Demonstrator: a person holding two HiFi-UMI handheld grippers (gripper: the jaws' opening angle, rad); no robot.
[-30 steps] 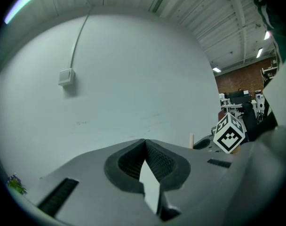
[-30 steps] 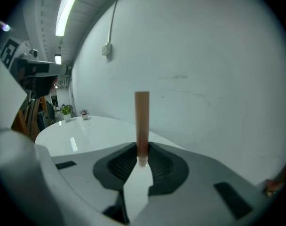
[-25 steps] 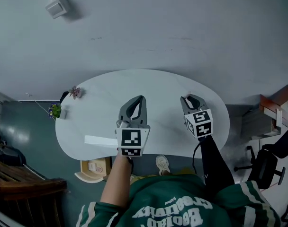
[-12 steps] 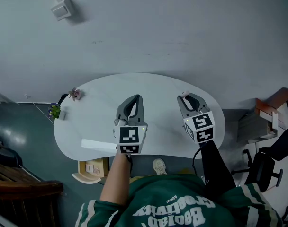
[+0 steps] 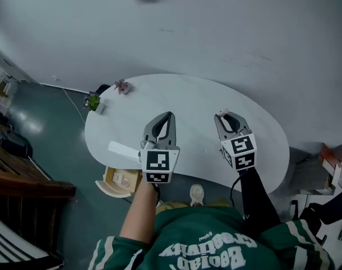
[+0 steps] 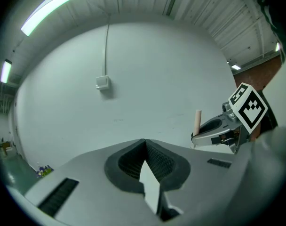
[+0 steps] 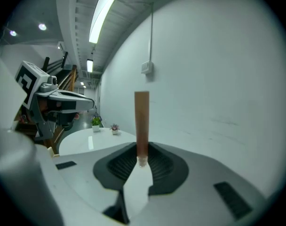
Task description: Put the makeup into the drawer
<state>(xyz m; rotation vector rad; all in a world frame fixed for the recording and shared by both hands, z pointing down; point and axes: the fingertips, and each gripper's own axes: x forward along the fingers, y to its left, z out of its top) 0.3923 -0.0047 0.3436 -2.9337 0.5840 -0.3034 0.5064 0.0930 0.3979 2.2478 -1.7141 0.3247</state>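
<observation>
- Head view: right gripper (image 5: 224,117) over the white table (image 5: 188,94), with a slim makeup stick (image 5: 221,112) at its tip; left gripper (image 5: 167,117) beside it; pale wooden unit (image 5: 119,180), likely the drawer, under the table's near-left edge, well apart from the stick
- Left gripper view: jaws together, nothing between; stick upright in the other gripper
- Right gripper view: jaws narrow, clamped on the stick's lower end; most of its length stands free above
- Judgement: light, rigid, smooth tube; the low hold may let it pivot, so mid-length would be steadier
</observation>
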